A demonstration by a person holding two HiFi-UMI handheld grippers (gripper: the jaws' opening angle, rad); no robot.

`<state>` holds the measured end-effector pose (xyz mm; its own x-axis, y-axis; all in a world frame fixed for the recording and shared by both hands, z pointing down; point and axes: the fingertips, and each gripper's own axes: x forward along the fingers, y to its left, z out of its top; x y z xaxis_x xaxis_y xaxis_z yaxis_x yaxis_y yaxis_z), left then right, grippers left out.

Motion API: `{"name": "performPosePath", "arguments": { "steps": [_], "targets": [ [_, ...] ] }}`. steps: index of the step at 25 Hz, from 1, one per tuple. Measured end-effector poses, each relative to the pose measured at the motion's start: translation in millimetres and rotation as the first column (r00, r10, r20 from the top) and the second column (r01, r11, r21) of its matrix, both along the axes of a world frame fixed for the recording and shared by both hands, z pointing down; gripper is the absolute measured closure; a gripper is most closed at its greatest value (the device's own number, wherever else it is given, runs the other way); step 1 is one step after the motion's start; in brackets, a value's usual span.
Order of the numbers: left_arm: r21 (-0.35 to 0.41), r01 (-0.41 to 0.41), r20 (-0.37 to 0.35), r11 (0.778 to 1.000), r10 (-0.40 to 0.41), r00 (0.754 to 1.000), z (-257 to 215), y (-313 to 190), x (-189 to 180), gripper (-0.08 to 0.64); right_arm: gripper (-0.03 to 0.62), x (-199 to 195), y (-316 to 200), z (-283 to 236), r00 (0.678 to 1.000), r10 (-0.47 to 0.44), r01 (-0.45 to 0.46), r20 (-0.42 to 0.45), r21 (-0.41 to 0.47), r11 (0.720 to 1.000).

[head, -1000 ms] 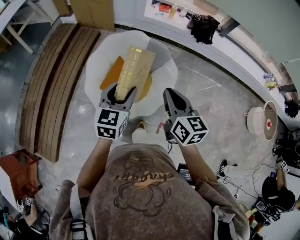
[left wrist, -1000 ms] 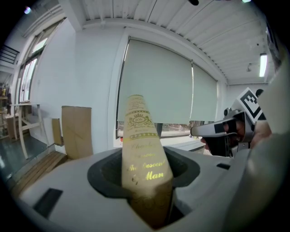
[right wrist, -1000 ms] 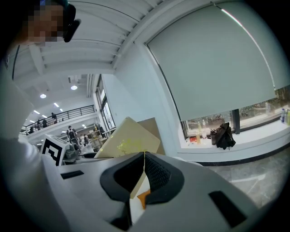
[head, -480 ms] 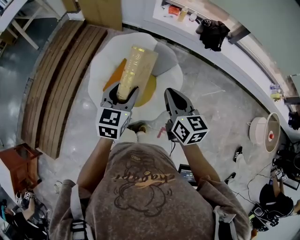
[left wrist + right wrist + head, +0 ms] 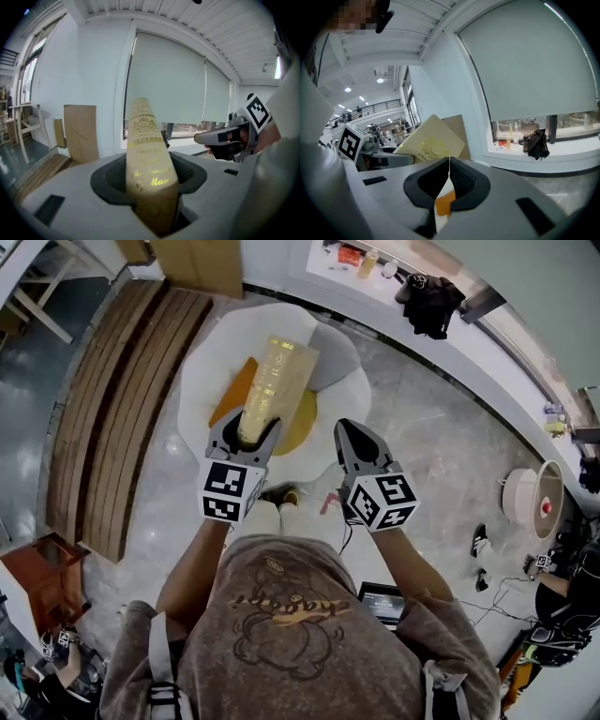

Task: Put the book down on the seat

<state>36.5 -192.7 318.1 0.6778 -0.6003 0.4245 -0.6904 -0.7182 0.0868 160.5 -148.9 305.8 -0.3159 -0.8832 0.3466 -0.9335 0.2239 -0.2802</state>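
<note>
My left gripper is shut on the lower end of a tan book with gold print. The book juts forward above a white egg-shaped seat with an orange cushion. In the left gripper view the book stands clamped between the dark pads. My right gripper hangs beside it on the right, over the seat's near edge, shut with nothing in it. In the right gripper view its tips meet, and the book shows to the left beyond them.
A slatted wooden bench runs along the left and a cardboard box stands behind the seat. A black bag lies on the window ledge. A round white appliance, cables and a laptop are at right; a small brown table is at lower left.
Both grippers have moved a little forward towards the seat, which now sits closer under the book. The left grip on the book is unchanged and the right jaws stay shut.
</note>
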Motion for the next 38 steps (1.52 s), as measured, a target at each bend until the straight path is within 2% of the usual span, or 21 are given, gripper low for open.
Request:
{"name": "performPosePath", "arguments": {
  "steps": [6,11,26,38],
  "targets": [
    [-0.024,-0.025,0.01,0.999,0.025,1.0,24,-11,1,0.341,0.571,-1,-8,20,1.0,0.018,-0.018,-0.007,-0.013,1.0],
    [-0.014,-0.047,0.025,0.999,0.047,0.999,42,-21,6,0.341,0.571,-3,-14,39,0.999,0.034,-0.034,-0.019,-0.002,0.999],
    [-0.073,-0.042,0.008,0.996,0.042,0.999,101,-63,17,0.341,0.572,5,-56,96,0.997,0.067,-0.068,-0.044,-0.016,0.998],
    [-0.126,-0.018,0.028,0.992,0.022,0.999,174,-79,7,0.34,0.571,5,-67,164,0.995,0.063,-0.066,-0.081,-0.039,0.997]
  ]
}}
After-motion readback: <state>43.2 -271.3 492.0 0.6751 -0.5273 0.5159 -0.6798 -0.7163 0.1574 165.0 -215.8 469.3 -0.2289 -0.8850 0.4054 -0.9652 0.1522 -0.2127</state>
